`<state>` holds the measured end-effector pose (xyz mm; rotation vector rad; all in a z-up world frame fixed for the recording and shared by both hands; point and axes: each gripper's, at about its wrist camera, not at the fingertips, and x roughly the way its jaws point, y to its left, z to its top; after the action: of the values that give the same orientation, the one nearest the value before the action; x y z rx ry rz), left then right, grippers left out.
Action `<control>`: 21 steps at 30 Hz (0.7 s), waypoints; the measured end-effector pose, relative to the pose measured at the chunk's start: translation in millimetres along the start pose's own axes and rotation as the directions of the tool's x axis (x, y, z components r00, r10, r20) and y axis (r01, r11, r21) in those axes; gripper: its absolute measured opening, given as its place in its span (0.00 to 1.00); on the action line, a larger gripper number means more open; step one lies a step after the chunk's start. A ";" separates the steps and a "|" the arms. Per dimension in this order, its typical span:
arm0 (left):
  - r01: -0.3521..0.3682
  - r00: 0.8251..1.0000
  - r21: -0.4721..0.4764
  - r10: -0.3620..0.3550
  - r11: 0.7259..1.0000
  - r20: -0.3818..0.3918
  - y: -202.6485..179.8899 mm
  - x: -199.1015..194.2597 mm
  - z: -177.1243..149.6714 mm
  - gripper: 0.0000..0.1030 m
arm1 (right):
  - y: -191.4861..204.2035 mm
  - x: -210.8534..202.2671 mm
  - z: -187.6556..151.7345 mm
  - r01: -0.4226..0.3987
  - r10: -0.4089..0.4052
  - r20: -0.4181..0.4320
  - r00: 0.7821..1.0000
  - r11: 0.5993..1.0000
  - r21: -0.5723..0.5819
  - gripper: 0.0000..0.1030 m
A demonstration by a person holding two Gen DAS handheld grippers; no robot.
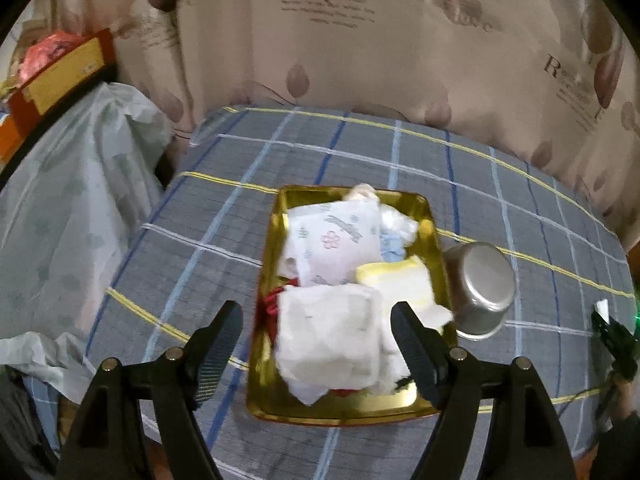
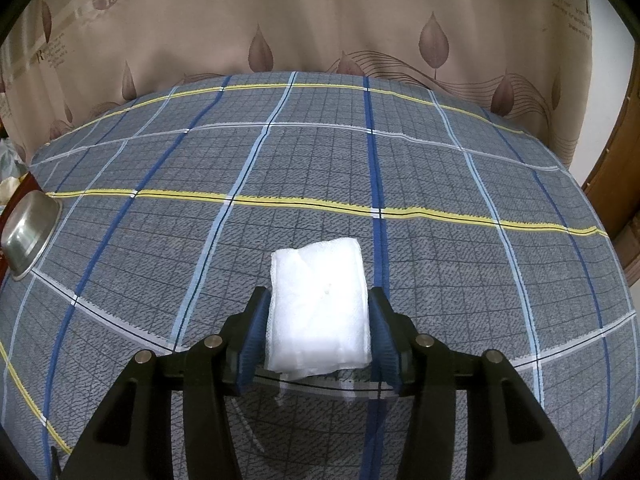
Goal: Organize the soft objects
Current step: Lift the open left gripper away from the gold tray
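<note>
The right tool (image 2: 318, 330) pinches a white pad (image 2: 319, 312) on the plaid bed (image 2: 460, 264), right of the tray; a loose grip could drop it. Only the left view shows the left tool (image 1: 316, 340), open and empty, above the gold tray (image 1: 340, 410) piled with soft items beside 1 steel bowl (image 1: 482, 290).

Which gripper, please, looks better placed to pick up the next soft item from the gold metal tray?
Left, probably. The left gripper hangs open above the gold metal tray, straddling a white folded cloth; the right gripper is occupied with a white mesh bundle.

Left gripper (image 1: 316, 334) fingers spread, right gripper (image 2: 318, 330) clamped.
</note>
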<state>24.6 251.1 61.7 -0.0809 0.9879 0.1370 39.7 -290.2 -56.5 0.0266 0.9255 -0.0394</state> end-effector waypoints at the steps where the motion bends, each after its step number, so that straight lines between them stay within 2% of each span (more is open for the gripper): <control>1: -0.014 1.000 -0.005 0.014 1.000 0.014 2.3 -1.5 -1.5 0.76 | 1.1 0.0 0.0 0.000 0.000 0.000 1.000 1.000 0.000 0.45; 6: -0.045 0.996 -0.025 0.047 0.999 0.070 8.0 -6.4 -9.0 0.76 | 0.8 -0.5 -0.3 0.010 -0.010 0.001 1.000 1.000 -0.005 0.45; 10: -0.119 0.987 -0.038 0.122 0.992 0.108 10.0 -7.3 -16.8 0.76 | 6.5 -1.8 -0.6 0.033 -0.033 0.001 0.999 0.999 -0.008 0.42; 15: -0.156 0.980 -0.061 0.162 0.986 0.118 15.8 -7.4 -24.7 0.76 | 17.4 -4.2 -1.3 0.054 -0.054 0.002 0.999 0.998 -0.032 0.28; 21: -0.171 0.976 -0.085 0.181 0.982 0.124 25.8 -8.9 -33.1 0.76 | 27.3 -5.7 -0.5 0.086 -0.086 -0.005 0.996 0.996 -0.035 0.18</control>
<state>-11.4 271.6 50.9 -0.0516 0.8579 0.3380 37.1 -262.8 -52.1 -0.0455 0.9338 -0.1029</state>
